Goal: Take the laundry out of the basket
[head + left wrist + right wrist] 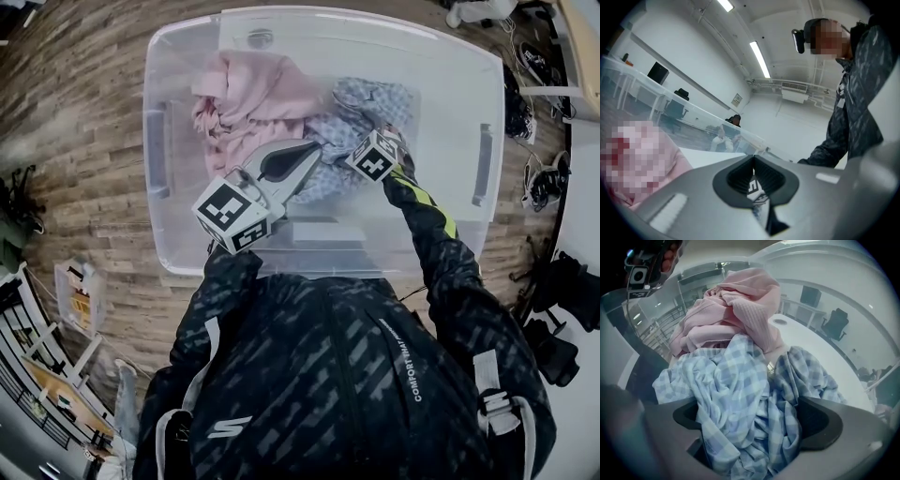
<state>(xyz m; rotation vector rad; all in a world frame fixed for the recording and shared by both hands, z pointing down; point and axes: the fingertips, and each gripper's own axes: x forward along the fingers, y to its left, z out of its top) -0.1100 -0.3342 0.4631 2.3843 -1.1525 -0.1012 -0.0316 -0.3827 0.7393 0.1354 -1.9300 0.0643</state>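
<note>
Laundry (736, 376) (underside hidden) within right hand-held gripper (757, 425)

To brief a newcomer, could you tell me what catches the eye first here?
A clear bin on the wood floor holds a pink garment and a blue checked garment beside it. The right gripper stands open with that checked cloth between its jaws; the left gripper hovers shut over the bin.

on my jacket (356, 394), right of centre in the head view, white print (405, 361) starts "comfort that"; the rest blurs. lower left, a white s logo (230, 427).
</note>
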